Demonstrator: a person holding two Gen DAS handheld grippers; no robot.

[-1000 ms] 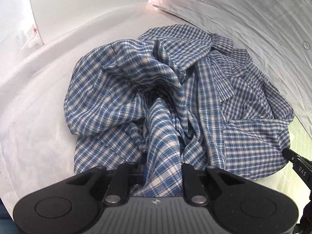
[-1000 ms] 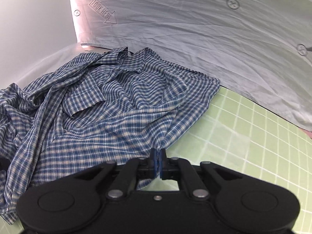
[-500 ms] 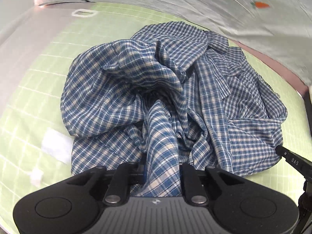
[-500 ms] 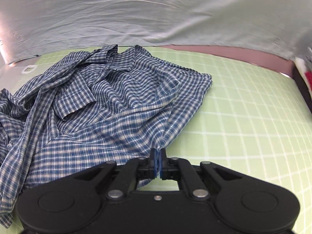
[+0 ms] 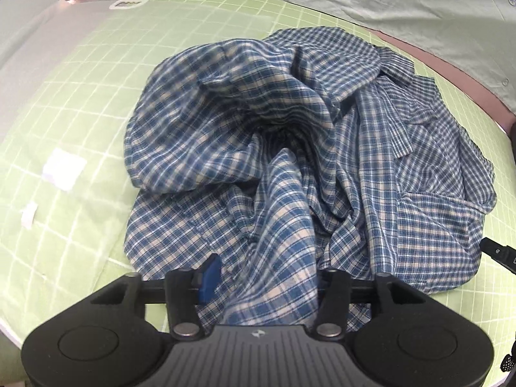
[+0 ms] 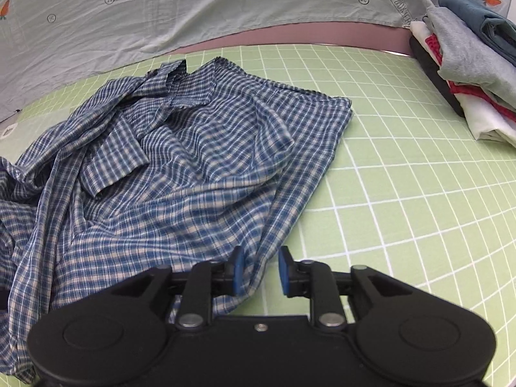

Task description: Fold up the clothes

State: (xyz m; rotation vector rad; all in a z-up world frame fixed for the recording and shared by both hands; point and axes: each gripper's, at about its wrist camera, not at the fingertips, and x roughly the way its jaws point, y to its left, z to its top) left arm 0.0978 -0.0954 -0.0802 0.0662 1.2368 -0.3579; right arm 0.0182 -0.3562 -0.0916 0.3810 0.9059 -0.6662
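Right-wrist view: crumpled blue-and-white checked cotton shirt [image 6: 167,174] sprawls ahead-left; both opening claws, right [image 6: 259,271] and left [image 5: 262,277], straddle its hem unpinched.

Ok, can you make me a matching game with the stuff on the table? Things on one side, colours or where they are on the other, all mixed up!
Things:
1. checked shirt
2. grid mat
3. pile of folded clothes
4. carrot-print sheet

Descriptions:
A. light green with white lines
B. stacked at the far right edge of the mat
C. blue and white, crumpled in a heap on the mat
D. pale cloth hanging behind the mat

Pairs: 1-C, 2-A, 3-B, 4-D
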